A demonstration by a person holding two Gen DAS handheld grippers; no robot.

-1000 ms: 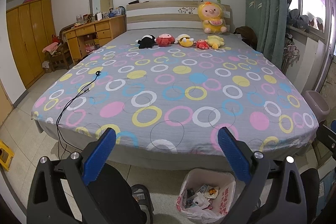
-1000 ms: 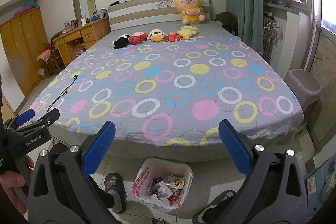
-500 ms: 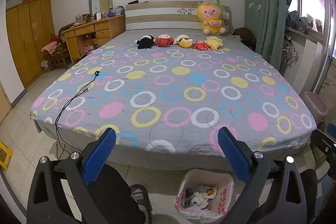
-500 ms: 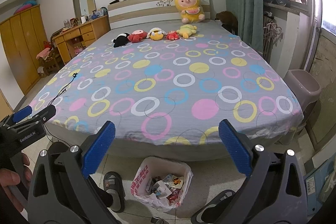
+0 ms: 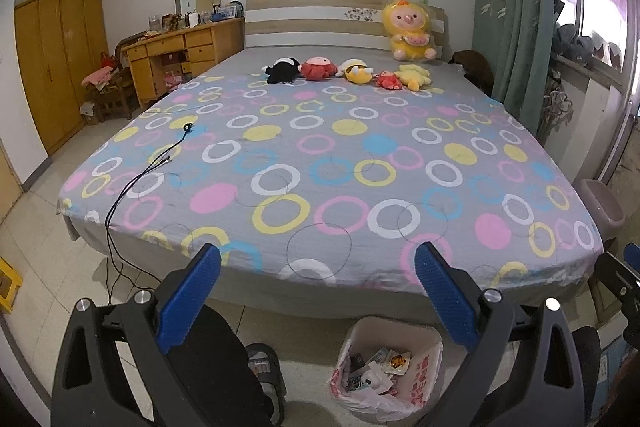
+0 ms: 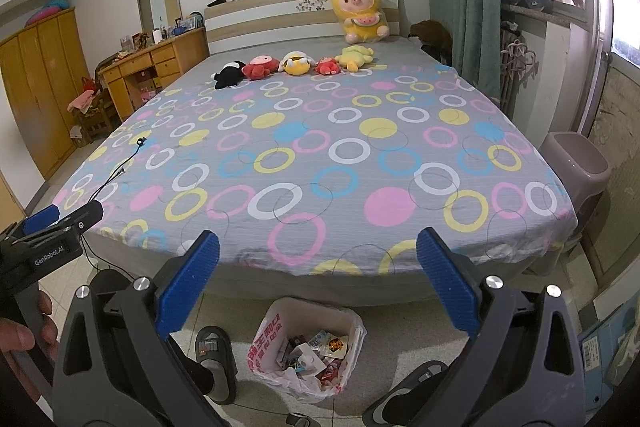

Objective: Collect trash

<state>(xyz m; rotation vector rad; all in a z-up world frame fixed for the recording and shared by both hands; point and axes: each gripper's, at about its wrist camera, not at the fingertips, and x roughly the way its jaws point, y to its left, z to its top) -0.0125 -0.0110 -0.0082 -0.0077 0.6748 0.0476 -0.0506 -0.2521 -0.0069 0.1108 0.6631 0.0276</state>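
Note:
A small trash bin (image 5: 390, 371) lined with a white and red plastic bag stands on the floor at the foot of the bed; it holds wrappers and scraps. It also shows in the right wrist view (image 6: 308, 347). My left gripper (image 5: 316, 291) is open and empty, held above the floor in front of the bin. My right gripper (image 6: 318, 287) is open and empty, also above the bin. The left gripper shows at the left edge of the right wrist view (image 6: 52, 227).
A wide bed (image 5: 332, 163) with a circle-patterned sheet fills the view. Plush toys (image 5: 348, 71) lie near the headboard. A black cable (image 5: 152, 167) runs over the bed's left side. A grey stool (image 6: 576, 163) stands at the right. Slippers (image 6: 212, 359) are on the floor.
Both views have shifted slightly; the bed and bin sit a little differently in frame. Both grippers stay open and empty.

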